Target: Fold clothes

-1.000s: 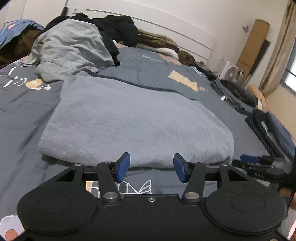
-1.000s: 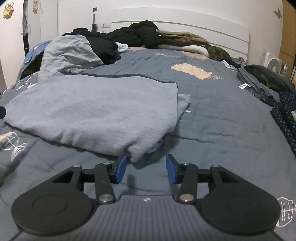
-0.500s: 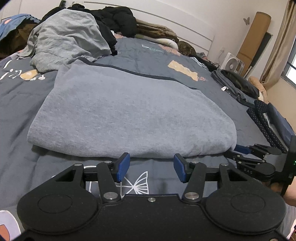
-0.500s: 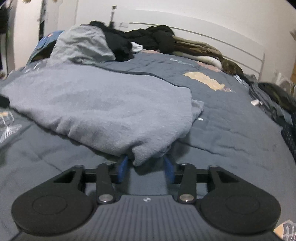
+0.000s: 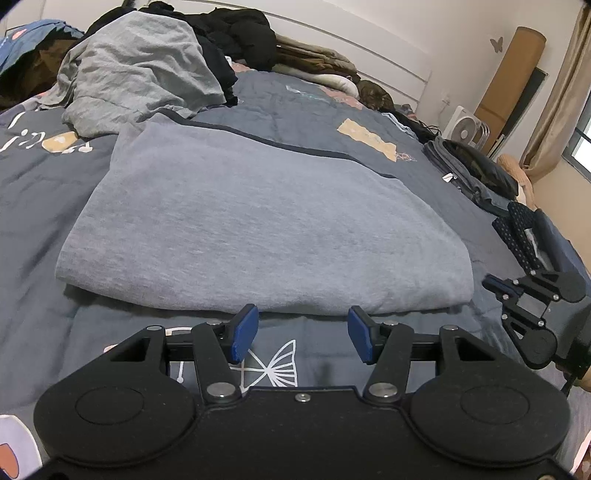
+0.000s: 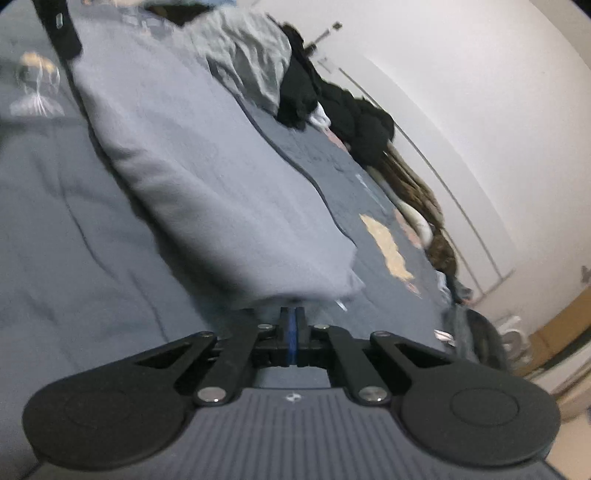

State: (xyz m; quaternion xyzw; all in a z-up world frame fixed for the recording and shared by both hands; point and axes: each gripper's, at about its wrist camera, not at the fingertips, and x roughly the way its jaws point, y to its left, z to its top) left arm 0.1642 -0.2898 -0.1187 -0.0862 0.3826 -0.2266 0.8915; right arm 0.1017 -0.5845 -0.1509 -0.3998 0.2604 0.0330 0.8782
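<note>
A grey sweatshirt (image 5: 258, 225) lies folded flat on the dark blue bedspread (image 5: 37, 206). My left gripper (image 5: 302, 334) is open and empty, just short of the sweatshirt's near folded edge. My right gripper (image 6: 291, 325) is shut at the sweatshirt's (image 6: 207, 177) right corner; whether cloth is pinched between the pads is hidden. The view is rolled and blurred. The right gripper also shows in the left wrist view (image 5: 493, 284), by the sweatshirt's near right corner.
A crumpled grey garment (image 5: 140, 70) and dark clothes (image 5: 236, 33) are piled near the headboard. More clothes (image 5: 476, 170) lie along the bed's right side. A small fan (image 5: 465, 129) and a cardboard roll (image 5: 509, 74) stand by the wall.
My right gripper moved in on the sweatshirt's right corner, shut, and rolled sideways. My left gripper stayed open and moved little, holding just short of the near edge.
</note>
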